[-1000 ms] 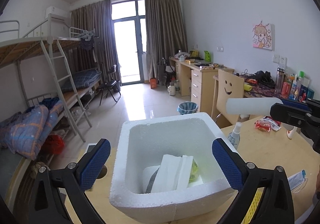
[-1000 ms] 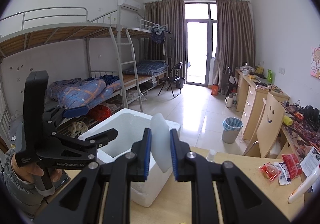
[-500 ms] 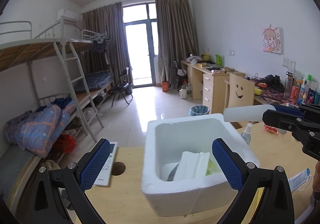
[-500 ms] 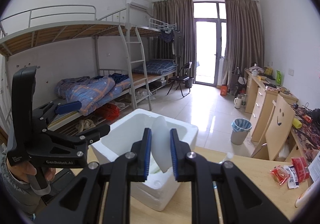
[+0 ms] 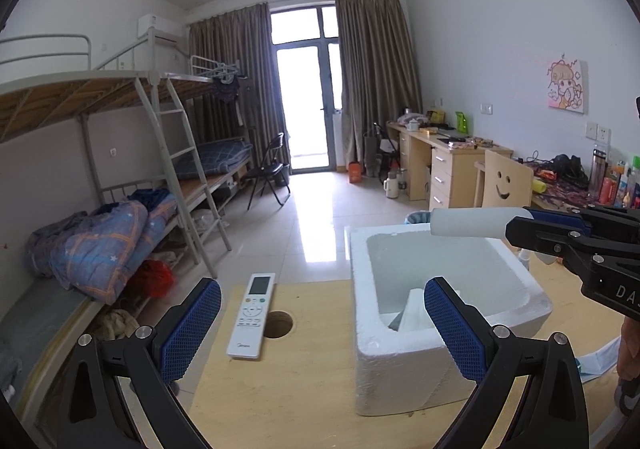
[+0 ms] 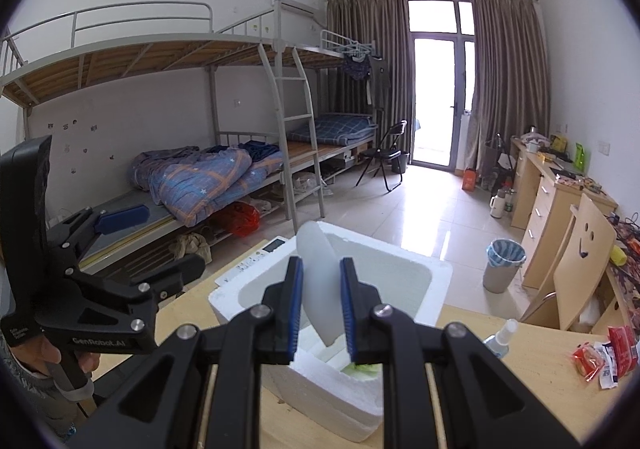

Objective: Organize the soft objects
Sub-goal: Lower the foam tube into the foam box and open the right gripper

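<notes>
A white foam box [image 5: 400, 361] stands on the wooden table [image 5: 288, 401]; it also shows in the right wrist view [image 6: 416, 273]. White folded soft items [image 5: 414, 309] lie inside it. My right gripper [image 6: 320, 305] is shut on a white soft pad [image 6: 320, 285] and holds it over the box's opening; the pad [image 5: 472, 221] pokes out leftward above the box in the left wrist view. My left gripper [image 5: 320, 329] is open and empty, left of the box's front, also seen in the right wrist view [image 6: 120, 217].
A white remote [image 5: 251, 316] lies left of the box beside a round hole [image 5: 277, 324] in the table. A spray bottle [image 6: 498, 339] and red snack packets [image 6: 600, 357] lie to the right. A blue face mask [image 5: 596, 361] lies right of the box.
My left gripper has swung left, so the box now sits at its right and the remote has come into view. My right gripper has carried the pad over the box's opening.
</notes>
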`<action>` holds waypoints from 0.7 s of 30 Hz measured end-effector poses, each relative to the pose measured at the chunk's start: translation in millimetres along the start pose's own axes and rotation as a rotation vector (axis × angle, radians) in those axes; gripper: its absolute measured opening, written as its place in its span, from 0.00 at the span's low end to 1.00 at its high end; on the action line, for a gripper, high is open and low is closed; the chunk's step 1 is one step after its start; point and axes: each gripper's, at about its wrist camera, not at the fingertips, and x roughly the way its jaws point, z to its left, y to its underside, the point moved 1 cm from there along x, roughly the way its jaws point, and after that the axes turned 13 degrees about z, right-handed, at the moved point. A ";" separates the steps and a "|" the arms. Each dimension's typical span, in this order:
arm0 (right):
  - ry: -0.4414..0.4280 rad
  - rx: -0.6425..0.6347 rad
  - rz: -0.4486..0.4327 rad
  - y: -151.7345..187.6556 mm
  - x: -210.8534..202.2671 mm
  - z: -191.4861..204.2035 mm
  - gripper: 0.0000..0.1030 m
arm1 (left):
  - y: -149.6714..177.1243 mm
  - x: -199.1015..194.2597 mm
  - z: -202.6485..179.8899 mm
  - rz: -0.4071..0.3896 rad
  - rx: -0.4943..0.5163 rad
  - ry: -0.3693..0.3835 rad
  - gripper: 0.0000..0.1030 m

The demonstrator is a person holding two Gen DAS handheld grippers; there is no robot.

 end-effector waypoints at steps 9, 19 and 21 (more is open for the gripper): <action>0.015 0.009 0.019 -1.8 11.0 -1.4 0.21 | 3.0 5.3 1.6 0.011 -0.012 0.003 0.99; 0.026 0.021 0.061 -5.5 30.2 -1.4 0.25 | 3.7 3.0 2.6 0.005 -0.018 -0.007 0.99; 0.041 0.031 0.068 -5.2 31.5 -2.6 0.40 | 3.7 3.2 1.9 0.009 -0.014 -0.011 0.99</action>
